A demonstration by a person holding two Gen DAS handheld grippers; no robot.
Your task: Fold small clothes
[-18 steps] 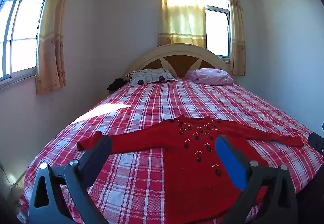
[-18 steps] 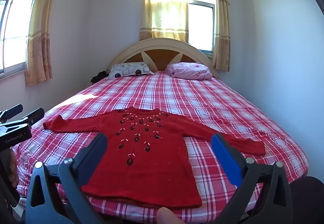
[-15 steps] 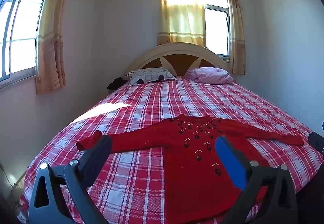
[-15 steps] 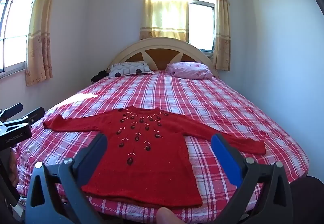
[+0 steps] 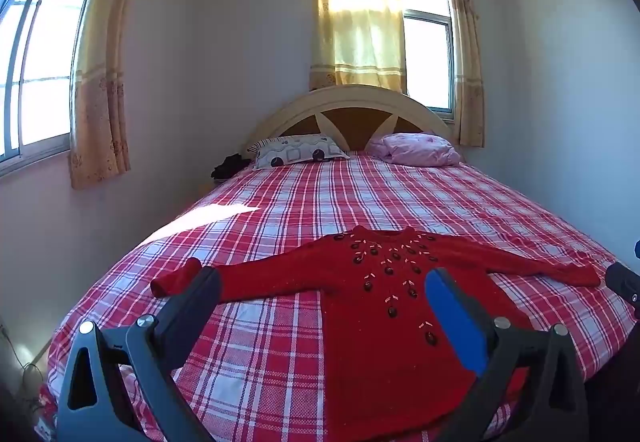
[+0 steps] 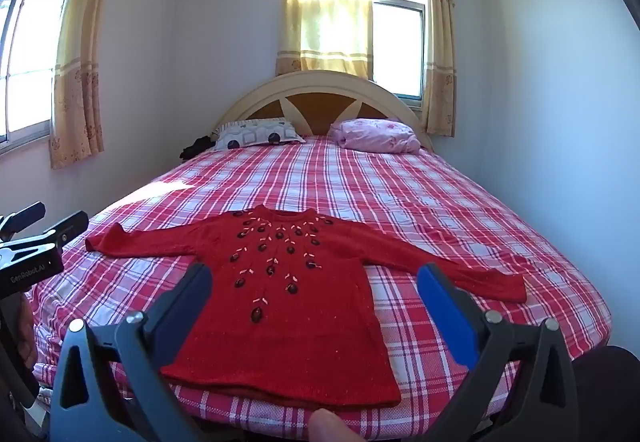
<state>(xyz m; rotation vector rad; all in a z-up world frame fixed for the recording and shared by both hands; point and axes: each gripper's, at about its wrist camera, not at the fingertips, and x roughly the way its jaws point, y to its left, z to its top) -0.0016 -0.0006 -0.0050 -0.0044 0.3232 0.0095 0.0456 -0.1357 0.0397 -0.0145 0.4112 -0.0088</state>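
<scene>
Across the lower middle of both frames, on the plaid bed [image 6: 400, 186], the red sweater [image 6: 288, 306] lies flat, sleeves spread. Left gripper [image 5: 320, 294] and right gripper [image 6: 314, 288] hover above its hem end, spread wide, empty, not touching.

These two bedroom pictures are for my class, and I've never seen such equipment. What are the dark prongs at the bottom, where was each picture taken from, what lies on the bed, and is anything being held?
No robot here: a person holds a two-finger gripper in each hand, each carrying a camera that looks forward along its fingers. One picture comes from the left gripper, the other from the right gripper. Both are open and hold nothing. A red sweater lies flat, sleeves spread, on the plaid bed. Two pillows rest by the headboard.
</scene>
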